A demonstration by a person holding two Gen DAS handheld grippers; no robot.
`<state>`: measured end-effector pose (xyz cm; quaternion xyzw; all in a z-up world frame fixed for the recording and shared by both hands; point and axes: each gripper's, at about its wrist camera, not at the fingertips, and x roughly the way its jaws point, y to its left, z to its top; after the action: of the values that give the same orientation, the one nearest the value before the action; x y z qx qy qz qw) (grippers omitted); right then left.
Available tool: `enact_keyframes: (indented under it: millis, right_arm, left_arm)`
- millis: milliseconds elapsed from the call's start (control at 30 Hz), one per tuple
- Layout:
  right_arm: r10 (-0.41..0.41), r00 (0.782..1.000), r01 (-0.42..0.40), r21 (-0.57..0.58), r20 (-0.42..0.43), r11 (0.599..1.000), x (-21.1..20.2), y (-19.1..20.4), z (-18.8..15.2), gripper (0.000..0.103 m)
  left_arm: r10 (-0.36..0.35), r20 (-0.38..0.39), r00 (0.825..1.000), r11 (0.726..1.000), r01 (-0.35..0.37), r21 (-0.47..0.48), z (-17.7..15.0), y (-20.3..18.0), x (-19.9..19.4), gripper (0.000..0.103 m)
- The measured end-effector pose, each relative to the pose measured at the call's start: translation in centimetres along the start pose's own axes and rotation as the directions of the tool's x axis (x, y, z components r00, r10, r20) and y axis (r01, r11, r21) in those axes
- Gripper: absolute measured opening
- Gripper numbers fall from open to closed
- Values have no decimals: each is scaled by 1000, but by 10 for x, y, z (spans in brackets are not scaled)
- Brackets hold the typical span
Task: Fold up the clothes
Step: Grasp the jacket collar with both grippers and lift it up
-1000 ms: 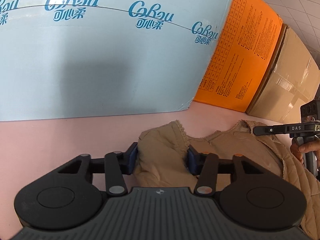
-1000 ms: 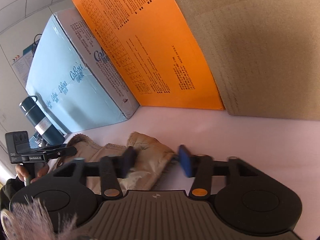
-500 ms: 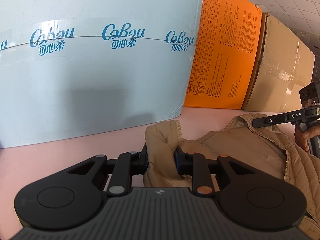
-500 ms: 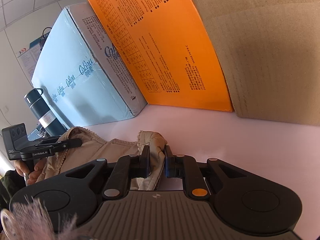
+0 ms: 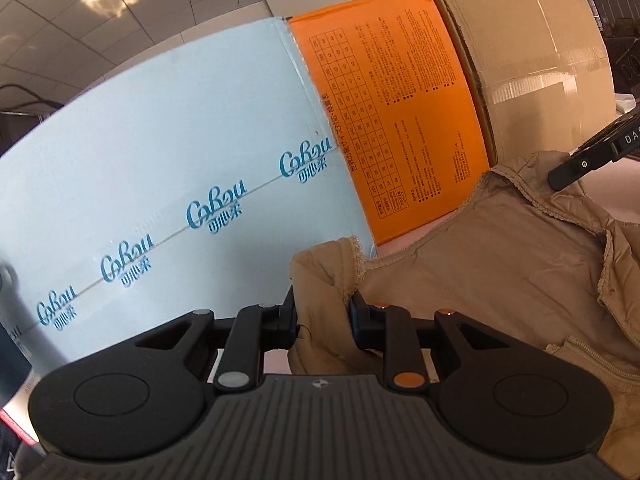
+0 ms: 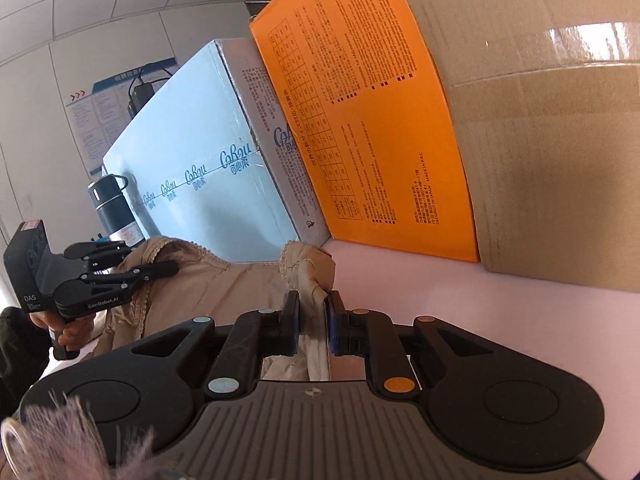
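A tan quilted jacket [image 5: 500,264] with a scalloped trim hangs lifted over the pink table. My left gripper [image 5: 323,318] is shut on one upper corner of it. My right gripper [image 6: 313,322] is shut on the other upper corner of the tan jacket [image 6: 208,284], whose pale lining shows between the pads. The fabric stretches between the two grippers. In the left wrist view the right gripper [image 5: 588,156] shows at the right edge; in the right wrist view the left gripper [image 6: 116,276] shows at the left, held by a hand [image 6: 66,326].
A light blue box [image 5: 168,216], an orange box [image 5: 400,120] and a brown carton [image 5: 532,60] stand in a row at the back of the pink table [image 6: 480,300]. A dark flask [image 6: 114,208] stands left of the blue box.
Both grippers went from open around the jacket's corners to shut on them, then rose, lifting the jacket's top edge off the table.
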<state>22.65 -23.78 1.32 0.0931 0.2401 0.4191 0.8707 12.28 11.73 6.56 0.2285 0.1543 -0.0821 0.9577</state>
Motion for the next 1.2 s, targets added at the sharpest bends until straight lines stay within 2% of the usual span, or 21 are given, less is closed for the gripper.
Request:
enact_keyframes:
  millis: [167, 300, 467, 667, 767, 933, 1067, 1200]
  right_arm:
    - [24, 999, -23, -65, 27, 998, -38, 35, 0, 13]
    - [45, 998, -39, -118, 47, 992, -68, 64, 0, 13]
    - [122, 990, -108, -177, 71, 978, -120, 105, -11, 13]
    - [259, 960, -229, -234, 108, 945, -196, 149, -42, 13]
    - [290, 954, -257, -288, 77, 923, -227, 172, -65, 13]
    - [289, 957, -281, -339, -27, 898, -251, 196, -103, 13]
    - [219, 969, -247, -373, -117, 895, -252, 205, -134, 14]
    - [101, 972, -185, -424, -214, 887, -245, 208, -159, 17]
  left_arm:
    - [29, 80, 996, 996, -35, 78, 22, -10, -50, 20]
    - [42, 146, 988, 994, -57, 96, 22, -21, -99, 20]
    - [52, 219, 974, 990, -80, 119, 9, -32, -163, 20]
    - [11, 285, 959, 990, -50, 132, -26, -44, -251, 20]
    - [-12, 277, 961, 987, -33, 158, -50, -55, -282, 21]
    - [-80, 208, 975, 977, 35, 211, -98, -83, -317, 23]
    - [-124, 152, 981, 966, 85, 243, -133, -103, -322, 24]
    - [-140, 112, 984, 965, 111, 238, -150, -106, -322, 25]
